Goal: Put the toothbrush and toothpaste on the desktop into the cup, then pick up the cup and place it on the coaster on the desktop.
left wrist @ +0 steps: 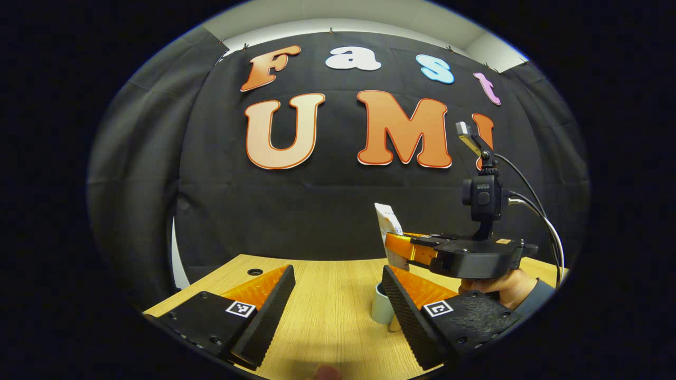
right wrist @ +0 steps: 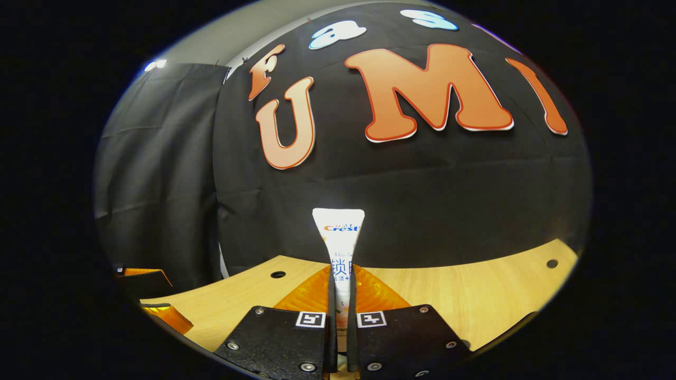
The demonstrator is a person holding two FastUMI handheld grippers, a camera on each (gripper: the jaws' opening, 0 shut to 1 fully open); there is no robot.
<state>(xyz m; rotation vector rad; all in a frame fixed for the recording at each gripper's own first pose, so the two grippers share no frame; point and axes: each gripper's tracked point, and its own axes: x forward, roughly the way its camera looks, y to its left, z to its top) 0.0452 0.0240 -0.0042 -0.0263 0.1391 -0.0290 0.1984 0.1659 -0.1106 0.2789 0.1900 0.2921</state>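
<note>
In the left gripper view, my left gripper [left wrist: 338, 311] is open low over the wooden table [left wrist: 322, 327], with nothing between its fingers. A pale cup [left wrist: 381, 307] stands just beyond it, half hidden behind its right finger [left wrist: 417, 316]. Above the cup the right gripper [left wrist: 417, 252], held by a hand [left wrist: 501, 287], grips a white toothpaste tube [left wrist: 389, 221] upright. In the right gripper view, my right gripper [right wrist: 341, 301] is shut on that toothpaste tube [right wrist: 338, 237], whose flat crimped end points up. The tube's lower end is hidden between the fingers.
The black cloth wall stands close behind the table's far edge. Small round holes sit in the tabletop [left wrist: 255, 272] [right wrist: 278, 274] [right wrist: 552, 263]. Orange and black parts of the left gripper [right wrist: 145, 278] show at the left edge of the right gripper view.
</note>
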